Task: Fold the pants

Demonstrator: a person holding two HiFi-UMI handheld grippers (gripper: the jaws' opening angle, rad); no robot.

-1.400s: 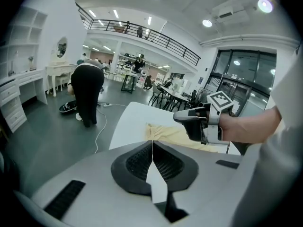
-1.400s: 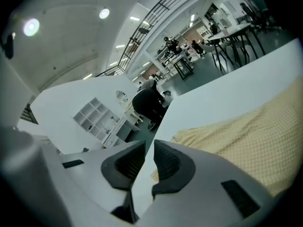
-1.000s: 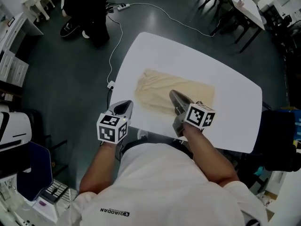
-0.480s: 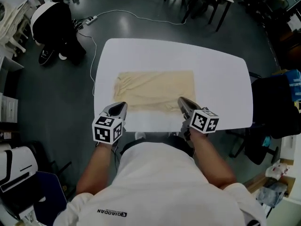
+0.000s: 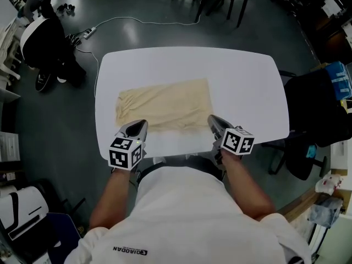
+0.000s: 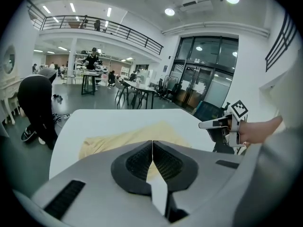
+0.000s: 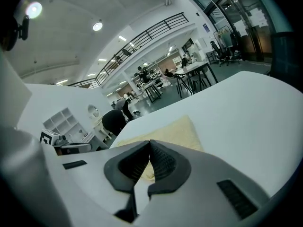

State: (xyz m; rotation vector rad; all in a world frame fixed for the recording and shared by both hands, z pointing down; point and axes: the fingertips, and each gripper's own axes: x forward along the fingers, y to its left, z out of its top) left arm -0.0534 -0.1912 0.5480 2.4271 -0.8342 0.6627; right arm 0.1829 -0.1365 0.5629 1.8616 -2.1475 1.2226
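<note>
A: What's on the left?
B: The left gripper (image 5: 138, 125), jaws pressed together with nothing between them, by the near left corner of the pants (image 5: 165, 104).
A: And the pants?
B: Beige, lying flat and lengthwise on the white table (image 5: 242, 76), left of its middle.
A: On the right?
B: The right gripper (image 5: 212, 119), also closed and empty, by the near right corner.
A: Any writing?
B: The white shirt (image 5: 187, 213) reads "QIAODAN", upside down.

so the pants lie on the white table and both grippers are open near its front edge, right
Not open: the left gripper and right gripper are both shut, jaws together with nothing between, as each gripper view shows. The rest holds: the pants lie on the table, grippers near its front edge.
</note>
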